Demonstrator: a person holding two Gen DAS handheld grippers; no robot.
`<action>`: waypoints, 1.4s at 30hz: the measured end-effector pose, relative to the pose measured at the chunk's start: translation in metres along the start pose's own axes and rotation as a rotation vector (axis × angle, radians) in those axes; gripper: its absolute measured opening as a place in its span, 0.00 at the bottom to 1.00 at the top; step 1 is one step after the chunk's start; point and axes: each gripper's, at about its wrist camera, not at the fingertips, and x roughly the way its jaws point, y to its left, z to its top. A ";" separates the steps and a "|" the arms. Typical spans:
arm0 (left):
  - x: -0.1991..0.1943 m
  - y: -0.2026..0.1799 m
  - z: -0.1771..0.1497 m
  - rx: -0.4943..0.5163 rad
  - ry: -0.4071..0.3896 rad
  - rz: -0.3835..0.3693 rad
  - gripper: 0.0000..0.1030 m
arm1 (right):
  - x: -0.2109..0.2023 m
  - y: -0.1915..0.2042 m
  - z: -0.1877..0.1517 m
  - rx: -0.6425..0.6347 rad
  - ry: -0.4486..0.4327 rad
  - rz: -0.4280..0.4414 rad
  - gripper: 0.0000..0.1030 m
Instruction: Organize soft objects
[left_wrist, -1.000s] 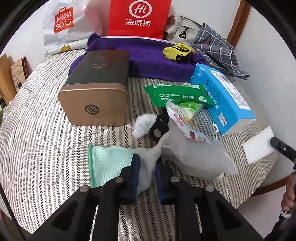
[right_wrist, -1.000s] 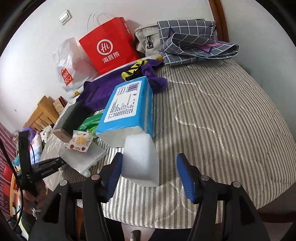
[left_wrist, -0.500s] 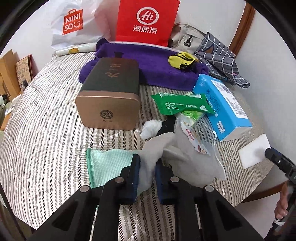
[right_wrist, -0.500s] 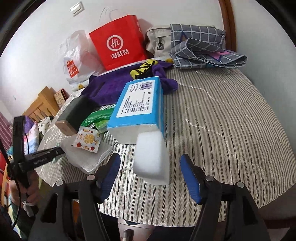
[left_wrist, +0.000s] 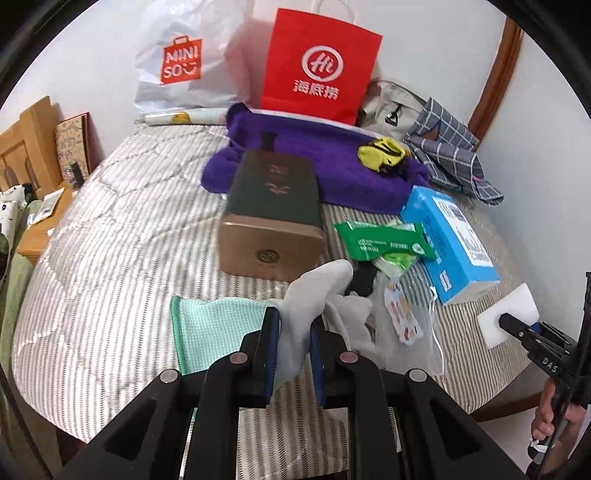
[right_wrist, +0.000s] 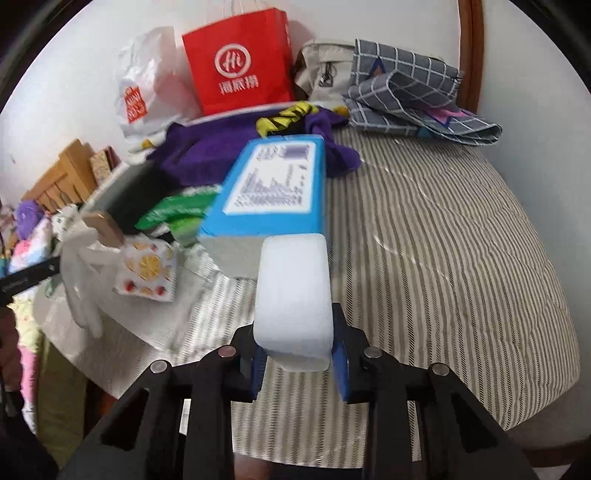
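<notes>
My left gripper (left_wrist: 293, 326) is shut on a pale grey cloth (left_wrist: 314, 288) and holds it above the striped table (left_wrist: 122, 266); the cloth's loose end droops to the right. A mint green cloth (left_wrist: 214, 325) lies flat just left of the fingers. In the right wrist view a white sponge block (right_wrist: 291, 291) stands between the blue pads (right_wrist: 258, 363) of my right gripper (right_wrist: 299, 363), whose jaws are closing and touch it on both sides. The left wrist view shows that sponge (left_wrist: 509, 310) at the table's right edge. The grey cloth (right_wrist: 81, 258) hangs at the far left.
A gold and green tin (left_wrist: 273, 221), a green wipes pack (left_wrist: 384, 240) and a blue tissue pack (left_wrist: 450, 236) crowd the middle. A clear bag with a fruit-print card (left_wrist: 402, 314) lies close by. Behind them lie a purple towel (left_wrist: 332, 173), shopping bags and a checked cloth (left_wrist: 450, 155).
The right jaws have closed in from wide apart onto the sponge. The left gripper has risen and drawn back, lifting the grey cloth off the table.
</notes>
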 end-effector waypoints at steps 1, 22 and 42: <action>-0.004 0.003 0.001 -0.006 -0.009 0.004 0.15 | -0.004 0.002 0.002 -0.005 -0.008 0.009 0.29; -0.050 0.017 0.050 -0.048 -0.126 0.014 0.15 | -0.042 0.026 0.058 -0.033 -0.095 0.139 0.29; -0.038 0.009 0.133 -0.055 -0.181 0.025 0.15 | -0.022 0.030 0.149 -0.062 -0.136 0.132 0.29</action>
